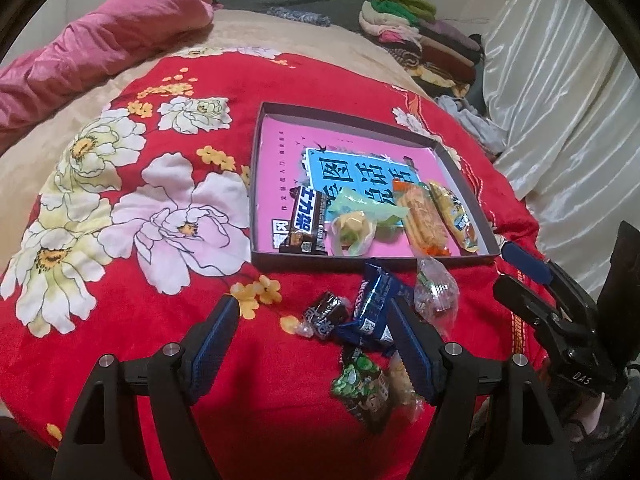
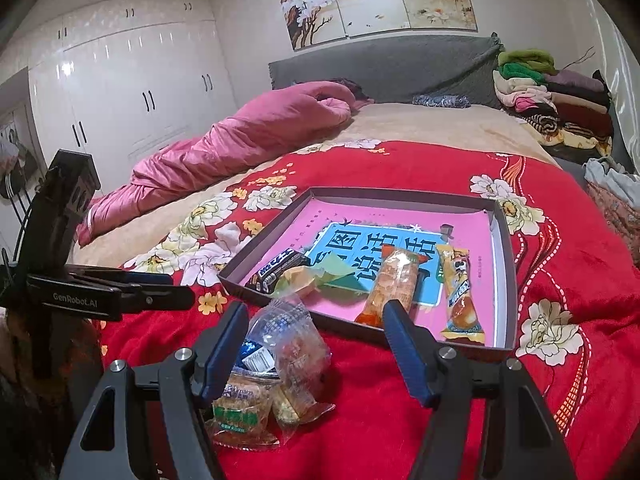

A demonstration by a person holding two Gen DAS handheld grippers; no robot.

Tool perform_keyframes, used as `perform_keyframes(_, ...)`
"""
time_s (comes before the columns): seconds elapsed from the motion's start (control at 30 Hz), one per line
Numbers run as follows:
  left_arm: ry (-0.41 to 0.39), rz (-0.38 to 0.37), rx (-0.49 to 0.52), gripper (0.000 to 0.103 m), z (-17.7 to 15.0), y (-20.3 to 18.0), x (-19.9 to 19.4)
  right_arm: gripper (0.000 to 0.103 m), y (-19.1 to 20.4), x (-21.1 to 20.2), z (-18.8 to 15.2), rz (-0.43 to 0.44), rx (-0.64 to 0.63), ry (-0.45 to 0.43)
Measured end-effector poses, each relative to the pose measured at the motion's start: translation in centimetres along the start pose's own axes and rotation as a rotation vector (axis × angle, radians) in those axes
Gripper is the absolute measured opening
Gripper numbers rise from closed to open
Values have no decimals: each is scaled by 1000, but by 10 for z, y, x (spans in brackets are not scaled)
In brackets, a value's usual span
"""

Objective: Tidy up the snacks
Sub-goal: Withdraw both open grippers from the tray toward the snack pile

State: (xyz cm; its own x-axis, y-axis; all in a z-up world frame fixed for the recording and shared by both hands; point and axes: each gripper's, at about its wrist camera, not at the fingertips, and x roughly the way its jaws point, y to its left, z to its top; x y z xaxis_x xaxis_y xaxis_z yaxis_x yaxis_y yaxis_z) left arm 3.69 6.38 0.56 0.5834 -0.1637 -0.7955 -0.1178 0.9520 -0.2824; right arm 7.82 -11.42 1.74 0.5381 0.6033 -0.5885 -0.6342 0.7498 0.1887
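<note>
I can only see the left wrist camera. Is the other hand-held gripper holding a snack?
Observer: No. The right hand-held gripper is open. A clear packet lies between its fingers, not squeezed.
Child: Is anything next to that packet?
Observer: Yes, a biscuit packet with a green label, touching it on the blanket.
Child: What's on the wall behind the bed?
Observer: A painting of a flowering tree, above the headboard.
</note>
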Motion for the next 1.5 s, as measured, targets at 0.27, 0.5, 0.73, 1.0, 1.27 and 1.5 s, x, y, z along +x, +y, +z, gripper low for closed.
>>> perform_keyframes(0.27, 20, 0, 0, 77, -10, 3, -1, 69, 8, 6, -6, 2, -24, 39)
perform_keyframes(0.5, 54, -9, 3, 77, -20, 3, 1, 69, 11, 6, -7, 1, -32, 48)
perform_keyframes(0.73, 93, -8, 29, 77, -31, -3, 5, 69, 12, 7, -10, 4, -25, 65)
perform_keyframes(1.0, 151, -21, 48, 77, -46, -10, 15, 69, 15, 15, -14, 4, -36, 100)
perform_keyframes(1.27, 190, -26, 69, 77, -56, -15, 29, 69, 18, 20, -17, 5, -52, 118)
perform_keyframes(1.5, 200, -36, 66, 77, -60, -17, 40, 69, 23, 33, -19, -6, -78, 146)
